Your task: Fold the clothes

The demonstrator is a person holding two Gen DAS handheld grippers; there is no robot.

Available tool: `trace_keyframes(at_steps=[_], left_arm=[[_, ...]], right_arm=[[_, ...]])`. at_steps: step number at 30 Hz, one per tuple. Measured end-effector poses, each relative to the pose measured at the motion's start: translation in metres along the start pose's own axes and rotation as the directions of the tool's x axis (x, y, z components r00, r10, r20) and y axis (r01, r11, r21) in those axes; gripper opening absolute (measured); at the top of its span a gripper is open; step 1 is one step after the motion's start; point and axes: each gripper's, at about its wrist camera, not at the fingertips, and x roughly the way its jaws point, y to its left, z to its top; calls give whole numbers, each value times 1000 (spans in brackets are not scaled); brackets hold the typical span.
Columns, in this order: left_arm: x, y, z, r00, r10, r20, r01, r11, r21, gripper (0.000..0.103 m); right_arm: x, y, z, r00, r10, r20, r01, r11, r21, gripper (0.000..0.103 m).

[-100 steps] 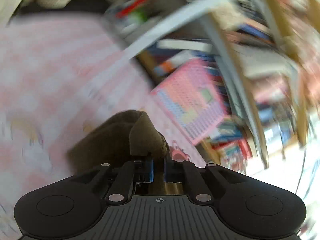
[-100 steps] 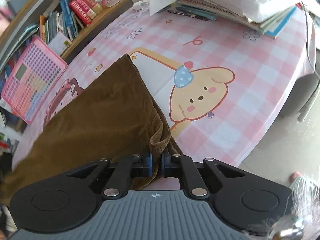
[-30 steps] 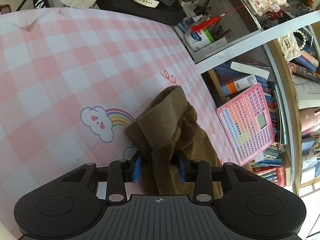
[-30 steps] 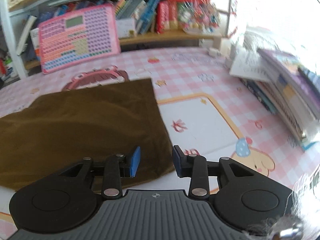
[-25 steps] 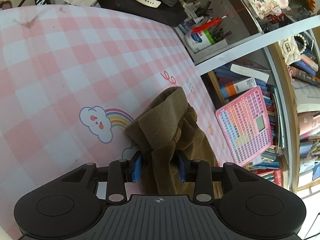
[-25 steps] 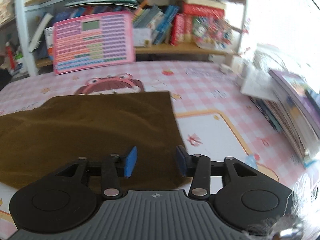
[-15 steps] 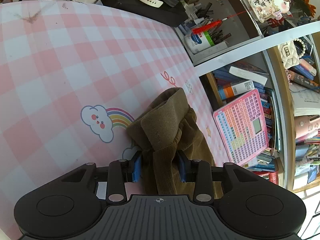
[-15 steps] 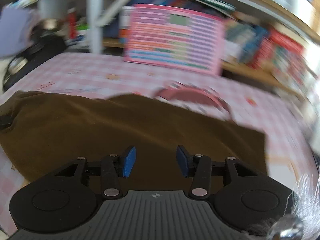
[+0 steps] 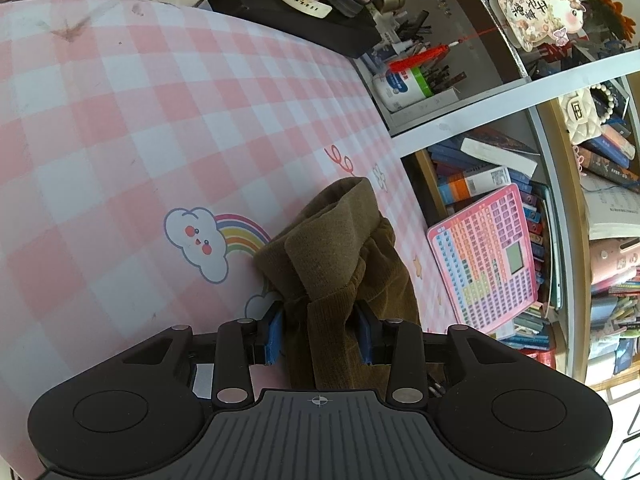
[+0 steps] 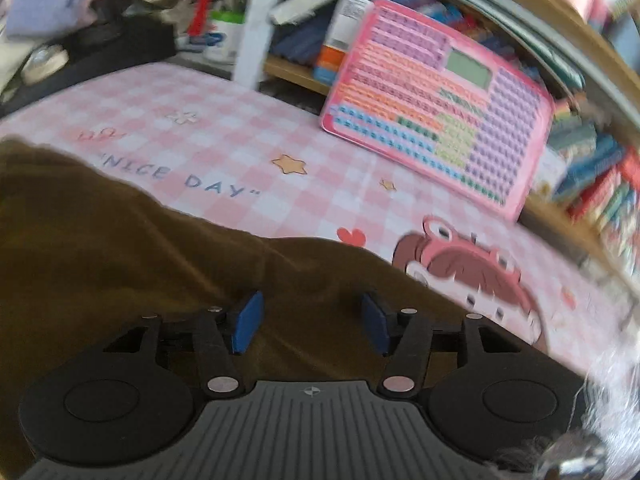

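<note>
**Ana:** Brown corduroy, soft and ribbed: that was the garment (image 9: 340,264) on the pink checked worktop (image 9: 120,120). In the left wrist view its bunched end, with a thick folded band like a waistband or cuff, rose beside a printed cloud and rainbow (image 9: 208,240).

**Ben:** Was anything holding it?

**Ana:** Yes. The left claw (image 9: 320,332) pinched a thick wad of that bunched cloth between its blue pads (image 9: 274,334). The right claw (image 10: 310,322) hovered over the flat spread of the same cloth (image 10: 120,264), its jaws opening, with nothing gripped between them. That view was blurred.

**Ben:** What lay around it?

**Ana:** A pink toy keyboard (image 10: 436,100) leaned against a crowded bookshelf (image 9: 500,168) at the far edge of the worktop, well apart from the cloth. A printed cartoon animal (image 10: 472,272) showed just past the cloth's edge.

**Ben:** How would the fabric handle?

**Ana:** By its look, light and limp, with no stiffness to hold a shape. It would likely sag and drag rather than slide, and the ribbed nap should give the pads good friction. The thick band seemed the surest place to grip. For the free claw, I would judge an edge or corner of the flat part better than its middle, where pads would only gather loose folds.
</note>
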Motion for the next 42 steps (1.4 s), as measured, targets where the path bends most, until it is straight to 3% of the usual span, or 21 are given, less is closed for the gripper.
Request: trace_keyframes(at_steps=[5, 8, 22, 26, 29, 32, 36, 39, 42], left_arm=[[0, 0, 1, 1000, 3, -2, -3, 1000, -12, 36], [0, 0, 1, 1000, 2, 0, -2, 1000, -19, 36], [3, 1, 2, 1000, -11, 11, 12, 998, -55, 36], [6, 1, 2, 1000, -9, 18, 11, 998, -61, 31], [9, -1, 3, 1000, 11, 18, -10, 999, -47, 19], [6, -13, 3, 999, 21, 27, -21, 1000, 6, 15], [-7, -50, 0, 998, -10, 58, 0, 985, 173, 15], [-17, -84, -8, 996, -20, 83, -9, 941, 339, 15], [-23, -112, -20, 994, -16, 110, -38, 879, 476, 15]], right_arm=[[-21, 3, 4, 993, 3, 120, -5, 1000, 13, 51], [-3, 10, 3, 1000, 20, -5, -20, 1000, -2, 50], [-81, 29, -41, 998, 61, 21, -60, 996, -68, 50], [-89, 31, -53, 996, 85, -18, -85, 995, -55, 50], [-89, 29, -54, 995, 98, -28, -99, 995, -27, 50], [-88, 27, -53, 993, 115, -41, -116, 993, -30, 49], [-85, 21, -51, 989, 139, -60, -138, 990, 9, 49], [-83, 17, -49, 985, 162, -66, -160, 987, 28, 50], [-82, 8, -48, 978, 204, -54, -200, 978, 64, 53]])
